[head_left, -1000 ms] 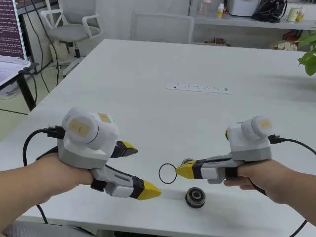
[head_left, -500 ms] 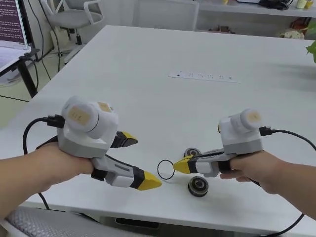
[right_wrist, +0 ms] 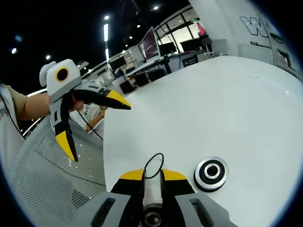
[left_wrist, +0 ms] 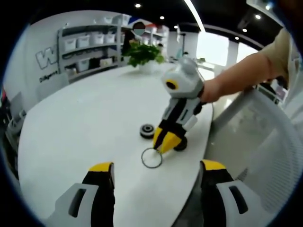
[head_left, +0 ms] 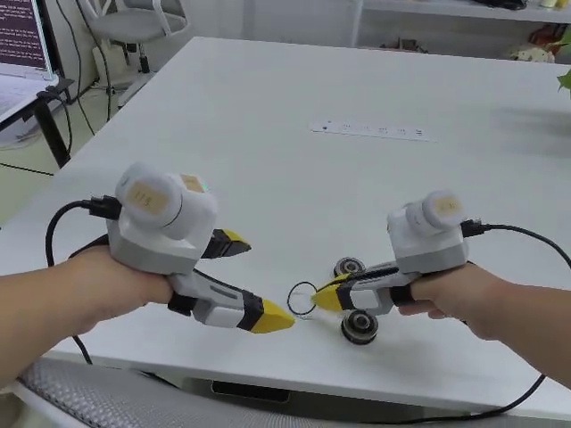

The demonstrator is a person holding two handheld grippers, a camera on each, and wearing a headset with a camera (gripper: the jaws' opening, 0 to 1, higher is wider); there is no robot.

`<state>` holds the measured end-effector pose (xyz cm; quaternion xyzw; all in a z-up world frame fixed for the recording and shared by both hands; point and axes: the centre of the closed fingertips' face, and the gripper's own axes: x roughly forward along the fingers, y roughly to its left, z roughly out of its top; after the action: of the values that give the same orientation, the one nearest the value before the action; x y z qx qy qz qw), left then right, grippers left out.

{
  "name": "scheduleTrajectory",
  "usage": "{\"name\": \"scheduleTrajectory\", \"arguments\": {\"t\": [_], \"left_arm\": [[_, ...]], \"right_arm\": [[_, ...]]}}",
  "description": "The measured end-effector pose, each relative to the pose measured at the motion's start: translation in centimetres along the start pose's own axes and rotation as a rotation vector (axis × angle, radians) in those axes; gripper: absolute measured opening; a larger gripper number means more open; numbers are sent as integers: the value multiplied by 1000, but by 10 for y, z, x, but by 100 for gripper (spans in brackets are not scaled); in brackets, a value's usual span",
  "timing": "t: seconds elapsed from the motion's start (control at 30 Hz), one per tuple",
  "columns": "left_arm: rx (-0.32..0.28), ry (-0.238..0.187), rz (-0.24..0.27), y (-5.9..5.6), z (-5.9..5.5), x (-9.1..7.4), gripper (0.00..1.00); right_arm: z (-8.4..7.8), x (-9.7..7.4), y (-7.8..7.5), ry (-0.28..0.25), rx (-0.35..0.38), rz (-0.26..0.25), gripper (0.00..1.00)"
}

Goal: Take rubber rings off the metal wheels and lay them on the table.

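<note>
A thin black rubber ring [head_left: 302, 298] hangs from the tips of my right gripper [head_left: 326, 299], which is shut on its edge just above the white table [head_left: 268, 160]. In the right gripper view the ring [right_wrist: 154, 165] stands up out of the shut right gripper [right_wrist: 152, 174]. Two metal wheels sit close by, one [head_left: 349, 267] behind the right gripper and one [head_left: 359, 326] in front of it. My left gripper [head_left: 254, 278] stands open to the left of the ring with nothing between its tips. It faces the ring [left_wrist: 152, 158].
The table's front edge [head_left: 294, 379] runs just below both grippers. A white power strip [head_left: 373, 131] lies farther back on the table. An office chair [head_left: 134, 18] stands past the far left corner. A cable [head_left: 62, 232] trails from the left gripper.
My right gripper has sunk lower and nearer the front wheel, ring still held, so the far wheel now shows behind it. The left gripper has barely moved.
</note>
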<state>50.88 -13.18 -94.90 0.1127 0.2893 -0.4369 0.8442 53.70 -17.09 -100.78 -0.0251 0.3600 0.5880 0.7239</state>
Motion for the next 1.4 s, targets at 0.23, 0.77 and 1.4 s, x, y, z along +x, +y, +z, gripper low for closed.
{"name": "scheduleTrajectory", "arguments": {"t": [0.23, 0.77, 1.4], "left_arm": [[-4, 11, -1, 0, -2, 0, 75], [30, 30, -24, -3, 7, 6, 75], [73, 28, -105, -16, 26, 36, 72]], "right_arm": [[3, -4, 1, -12, -6, -1, 20], [28, -36, 6, -126, -7, 20, 26], [19, -77, 4, -172, -37, -28, 30]]}}
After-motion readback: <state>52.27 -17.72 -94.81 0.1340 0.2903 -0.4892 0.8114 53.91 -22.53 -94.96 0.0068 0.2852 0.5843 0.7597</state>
